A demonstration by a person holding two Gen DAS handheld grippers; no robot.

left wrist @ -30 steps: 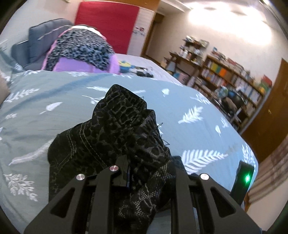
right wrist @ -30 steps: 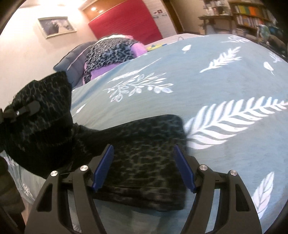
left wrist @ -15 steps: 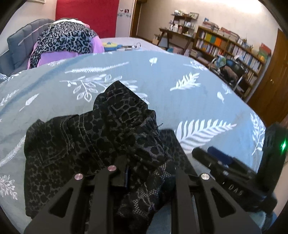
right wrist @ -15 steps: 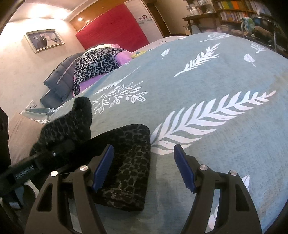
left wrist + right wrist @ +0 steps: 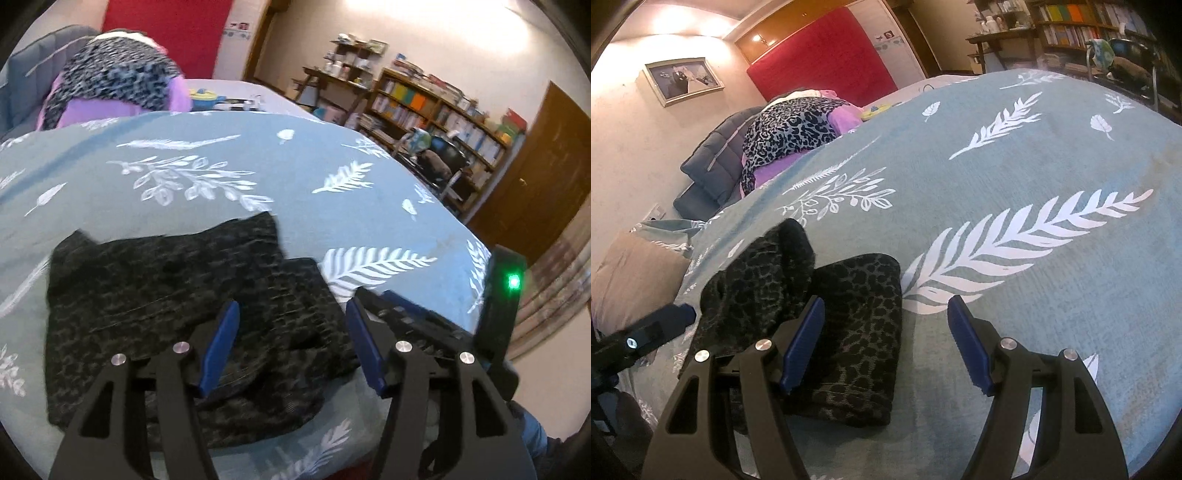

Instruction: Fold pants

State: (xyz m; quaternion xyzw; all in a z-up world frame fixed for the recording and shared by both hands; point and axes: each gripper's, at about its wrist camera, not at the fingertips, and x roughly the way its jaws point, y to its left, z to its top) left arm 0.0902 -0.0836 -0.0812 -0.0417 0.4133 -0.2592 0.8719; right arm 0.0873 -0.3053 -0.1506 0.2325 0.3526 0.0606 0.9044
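The left gripper (image 5: 291, 339), jaws just opening, is hovering empty over the dark leopard-print fabric pants (image 5: 166, 302), the right gripper (image 5: 886, 343) gaping empty beside them.

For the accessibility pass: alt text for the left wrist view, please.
The left gripper, its jaws just opened, hangs over dark leopard-print pants lying folded on a grey-blue leaf-print bedspread, gripping nothing. The right gripper reaches in from the right, and a bookshelf lines the far wall.
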